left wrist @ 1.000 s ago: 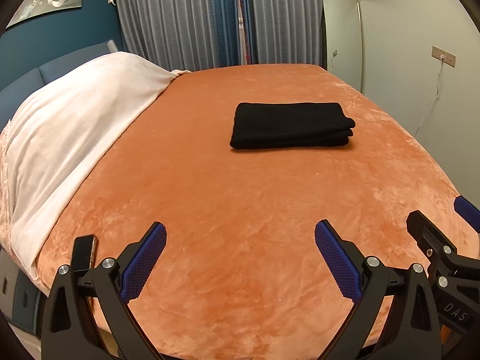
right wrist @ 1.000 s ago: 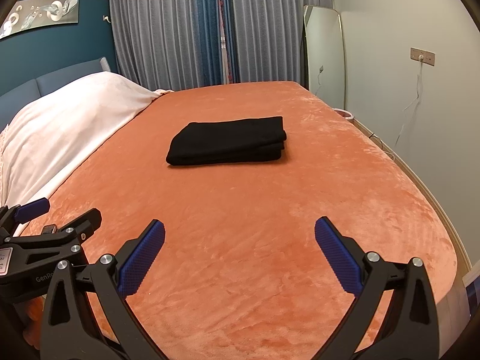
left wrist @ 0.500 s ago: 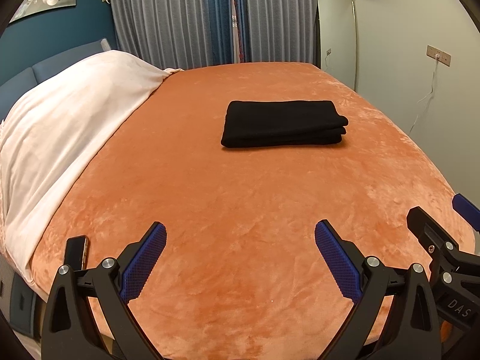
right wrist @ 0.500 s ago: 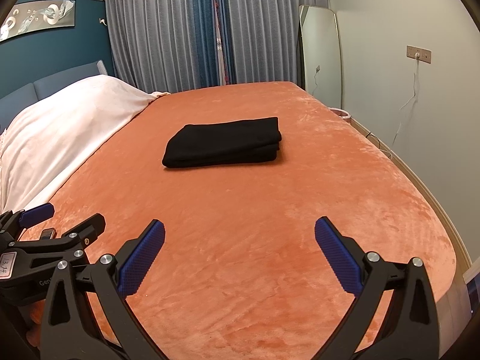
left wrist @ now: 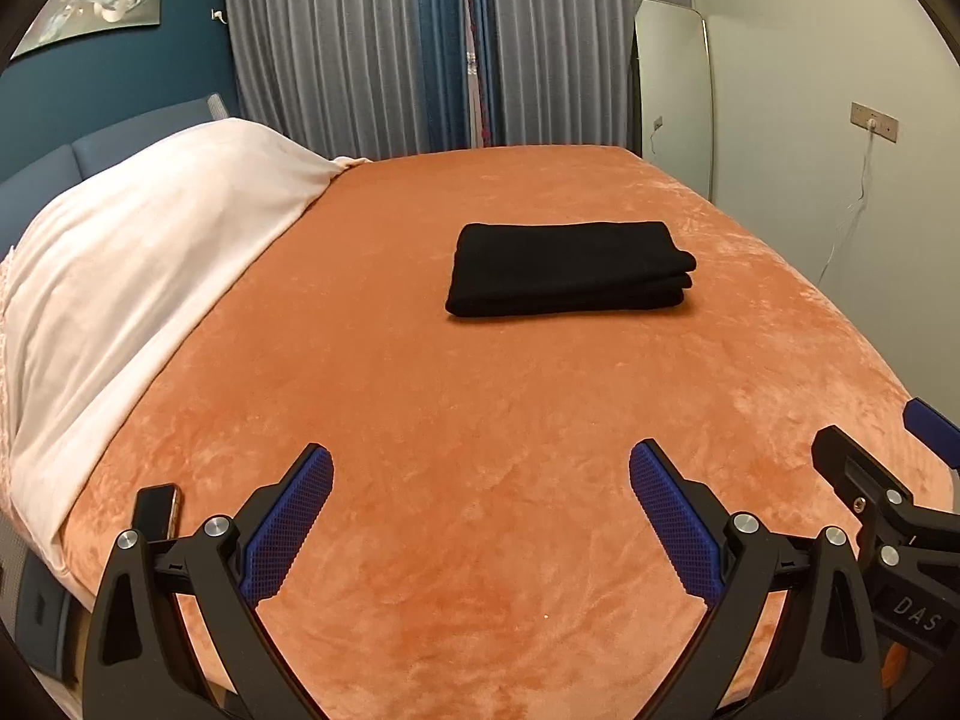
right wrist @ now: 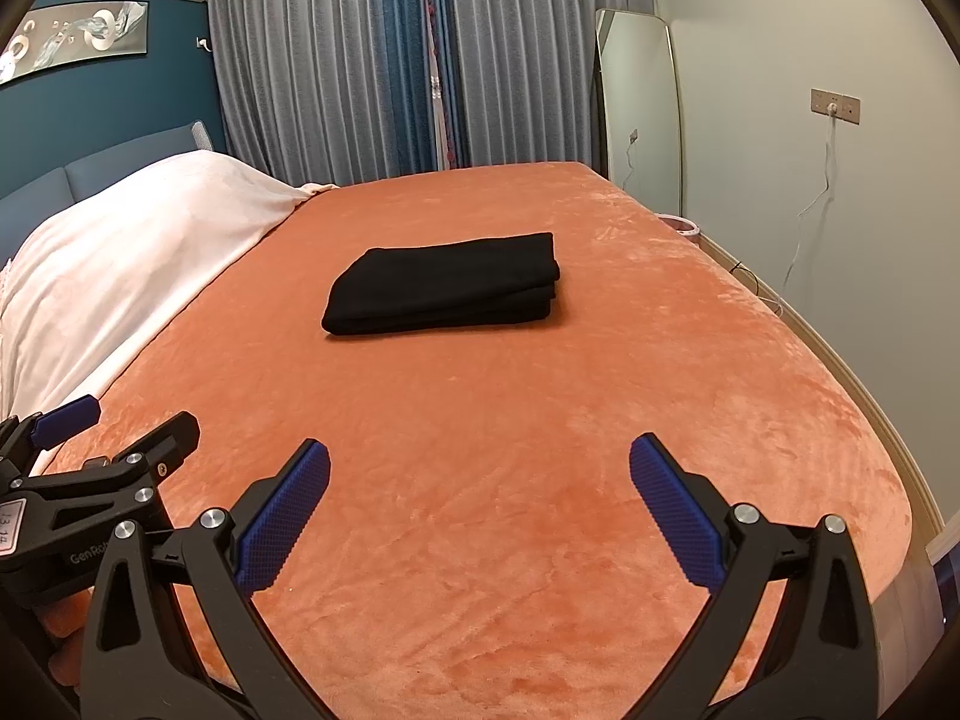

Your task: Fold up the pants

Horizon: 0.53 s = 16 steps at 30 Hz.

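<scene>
Black pants (left wrist: 567, 269) lie folded in a flat rectangular stack on the orange bedspread (left wrist: 480, 396), mid-bed. The same stack of pants (right wrist: 444, 291) shows in the right wrist view, left of centre. My left gripper (left wrist: 480, 474) hovers near the bed's front edge, open, nothing between its blue pads, well short of the pants. My right gripper (right wrist: 480, 471) stands likewise open and empty. Each gripper shows at the edge of the other's view: the right gripper (left wrist: 882, 450) and the left gripper (right wrist: 114, 426).
A white blanket (left wrist: 138, 276) covers the left side of the bed. A dark phone (left wrist: 157, 510) lies at the front left corner. Beyond the bed hang grey curtains (left wrist: 420, 48). A mirror (left wrist: 672, 90) leans on the right wall, with a socket and cable (left wrist: 873, 123).
Both grippers have drawn back and tilted up a little, so the folded pants sit slightly farther off and more of the room shows. The pants have not moved.
</scene>
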Tool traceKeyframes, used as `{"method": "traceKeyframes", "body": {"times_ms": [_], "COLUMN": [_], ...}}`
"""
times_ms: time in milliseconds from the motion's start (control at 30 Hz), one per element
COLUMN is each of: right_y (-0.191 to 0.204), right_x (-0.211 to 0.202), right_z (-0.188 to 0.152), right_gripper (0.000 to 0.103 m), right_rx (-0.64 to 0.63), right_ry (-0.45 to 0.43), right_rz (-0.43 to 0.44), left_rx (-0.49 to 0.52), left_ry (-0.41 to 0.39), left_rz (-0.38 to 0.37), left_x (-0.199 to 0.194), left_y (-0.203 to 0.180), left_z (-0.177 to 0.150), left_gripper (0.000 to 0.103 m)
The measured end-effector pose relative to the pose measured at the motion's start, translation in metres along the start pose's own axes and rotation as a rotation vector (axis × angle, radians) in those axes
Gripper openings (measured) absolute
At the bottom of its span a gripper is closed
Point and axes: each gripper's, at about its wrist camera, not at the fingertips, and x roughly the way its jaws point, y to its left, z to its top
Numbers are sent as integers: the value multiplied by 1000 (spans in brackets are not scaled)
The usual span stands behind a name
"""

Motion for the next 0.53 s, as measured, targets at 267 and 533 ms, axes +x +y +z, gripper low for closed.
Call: {"method": "traceKeyframes", "body": {"times_ms": [267,533], "right_y": [0,-1], "right_x": [0,2], "right_z": [0,-1], "right_gripper": [98,98], "right_rx": [0,4], "right_ry": [2,8], "right_rz": [0,-1], "left_rx": [14,-13], "left_ry": [0,14], "left_rz": [13,44], "left_x": [-1,0], "left_y": [-4,6], "left_z": [0,0], "left_gripper": [96,95]}}
